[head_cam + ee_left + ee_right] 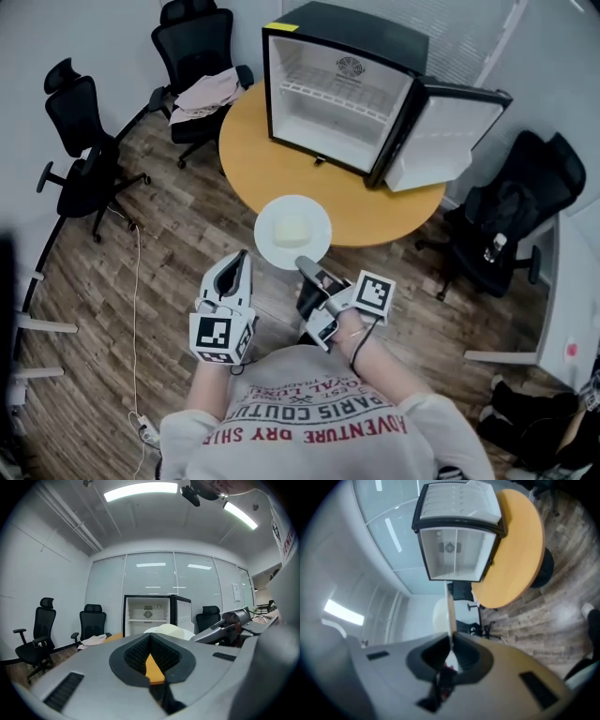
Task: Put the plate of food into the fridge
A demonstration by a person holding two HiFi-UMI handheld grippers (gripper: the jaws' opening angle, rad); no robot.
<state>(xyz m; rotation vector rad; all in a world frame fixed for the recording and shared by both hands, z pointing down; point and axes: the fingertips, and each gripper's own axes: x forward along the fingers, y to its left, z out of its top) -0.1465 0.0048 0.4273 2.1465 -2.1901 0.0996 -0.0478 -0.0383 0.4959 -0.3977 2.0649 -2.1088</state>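
A white plate (292,231) with a pale lump of food hangs over the near edge of the round orange table (246,159). My right gripper (305,267) is shut on the plate's near rim, which shows edge-on as a thin white line (451,616) between its jaws (452,641). The small black fridge (337,89) stands on the table with its door (441,136) swung open to the right and its white shelves bare. My left gripper (234,272) sits left of the plate, shut and holding nothing. In the left gripper view the plate (168,631) shows beyond the jaws (150,641), with the fridge (147,613) behind it.
Black office chairs stand at the left (80,141) and back left (192,37), the latter with a pink cloth (208,94) on its seat. Another black chair (511,225) is right of the table. A cable (136,309) runs across the wooden floor.
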